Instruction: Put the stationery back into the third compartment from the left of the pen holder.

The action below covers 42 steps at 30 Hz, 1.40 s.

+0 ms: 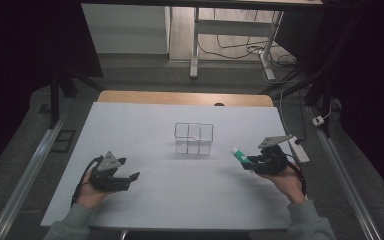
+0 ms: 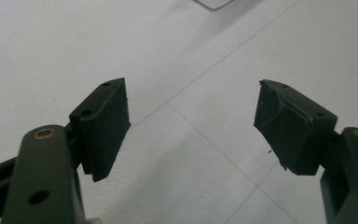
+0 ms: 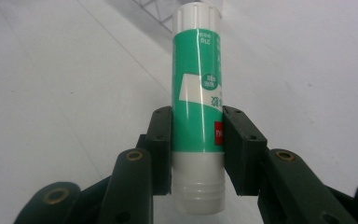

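A green and white glue stick is clamped between the jaws of my right gripper, which is shut on its lower half. In the high view the glue stick points left and away from my right gripper, held a little above the white table at the right. My left gripper rests near the table's left front with its jaws wide apart. In the left gripper view my left gripper is open over bare white surface with nothing between its pads.
A small clear wire-frame organiser with compartments stands at the middle of the white table. Its corner peeks in at the top of the left gripper view. Beyond the table are desk legs and floor cables.
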Motion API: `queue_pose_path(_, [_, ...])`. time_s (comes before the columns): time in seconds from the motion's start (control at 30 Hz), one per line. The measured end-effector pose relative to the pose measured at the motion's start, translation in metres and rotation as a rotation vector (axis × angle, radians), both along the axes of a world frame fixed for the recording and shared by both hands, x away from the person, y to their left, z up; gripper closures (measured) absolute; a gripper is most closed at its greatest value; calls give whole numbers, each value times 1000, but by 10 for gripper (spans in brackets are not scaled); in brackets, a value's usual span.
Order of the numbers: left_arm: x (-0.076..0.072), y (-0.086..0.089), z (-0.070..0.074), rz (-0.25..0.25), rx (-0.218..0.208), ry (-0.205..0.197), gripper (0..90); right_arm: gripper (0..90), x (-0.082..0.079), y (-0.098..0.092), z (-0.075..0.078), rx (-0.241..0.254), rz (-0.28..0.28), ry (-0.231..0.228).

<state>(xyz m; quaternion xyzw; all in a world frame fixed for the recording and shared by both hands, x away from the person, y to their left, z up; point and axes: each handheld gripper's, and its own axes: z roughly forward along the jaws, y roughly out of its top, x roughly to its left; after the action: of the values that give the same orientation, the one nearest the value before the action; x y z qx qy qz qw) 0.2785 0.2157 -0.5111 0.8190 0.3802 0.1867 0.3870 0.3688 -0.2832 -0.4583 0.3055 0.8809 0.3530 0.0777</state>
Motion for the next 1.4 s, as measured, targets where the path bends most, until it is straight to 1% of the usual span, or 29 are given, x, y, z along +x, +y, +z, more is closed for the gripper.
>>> queue_pose_path(0.13, [-2,-4,3,-8,4,-15,264,643,-2,9,1,3,24,-5])
queue_pose_path(0.2, [-3,-6,3,-18,11,-16,263,643,-3,13,0,10,31,-2])
queue_pose_path(0.47, [-3,-19,6,-54,23,-20,253,643,-6,24,-3,2,58,-7])
queue_pose_path(0.5, [-3,-21,7,-56,25,-19,251,643,-7,25,-3,3,58,-2])
queue_pose_path(0.57, [-3,-24,8,-65,38,-19,251,643,-7,28,-4,1,71,0])
queue_pose_path(0.63, [-3,-28,9,-76,42,-20,251,643,-7,32,-5,-8,80,0])
queue_pose_path(0.93, [-2,-38,12,-97,54,-26,252,643,-6,49,-11,-19,109,13])
queue_pose_path(1.07, [-1,-44,12,-110,74,-29,257,643,-5,55,-15,-24,121,21])
queue_pose_path(1.13, [0,-48,13,-117,74,-30,257,643,-5,58,-16,-23,128,21])
queue_pose_path(1.4, [1,-61,13,-147,99,-35,259,643,-6,74,-18,-34,155,16])
